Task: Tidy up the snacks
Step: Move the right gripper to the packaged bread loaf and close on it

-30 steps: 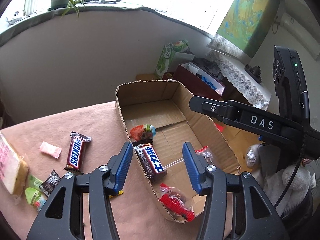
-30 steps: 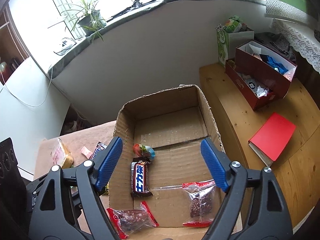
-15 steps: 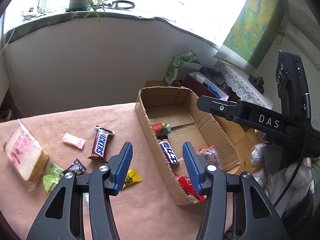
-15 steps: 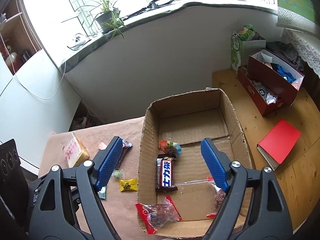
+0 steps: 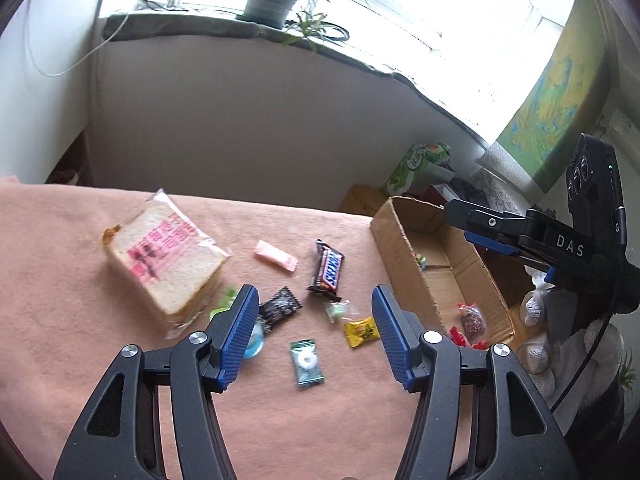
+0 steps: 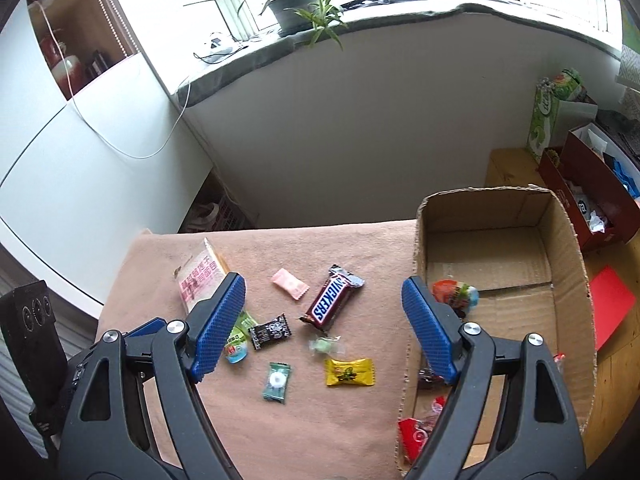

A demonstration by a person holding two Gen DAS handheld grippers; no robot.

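Note:
Loose snacks lie on the pink cloth [image 5: 80, 340]: a Snickers bar [image 5: 328, 271] [image 6: 331, 300], a wrapped sandwich [image 5: 164, 264] [image 6: 200, 280], a pink candy [image 5: 276, 255], a black sachet [image 5: 280, 307], a yellow candy [image 5: 362, 332] [image 6: 349, 372] and a green mint [image 5: 306, 362] [image 6: 276, 382]. The cardboard box [image 5: 400, 240] [image 6: 576, 248] at the right holds several snacks. My left gripper [image 5: 312, 332] is open and empty above the loose snacks. My right gripper [image 6: 322, 320] is open and empty, hovering over the Snickers bar and the box's left wall.
A wooden table [image 6: 504, 168] behind the box carries a red box [image 6: 592, 200], a green carton [image 6: 548, 116] and a red notebook [image 6: 612, 308]. A white wall and windowsill with a potted plant [image 6: 296, 4] stand behind.
Both grippers have swung left and pulled back from over the box to over the cloth with the loose snacks. Both stayed open and empty.

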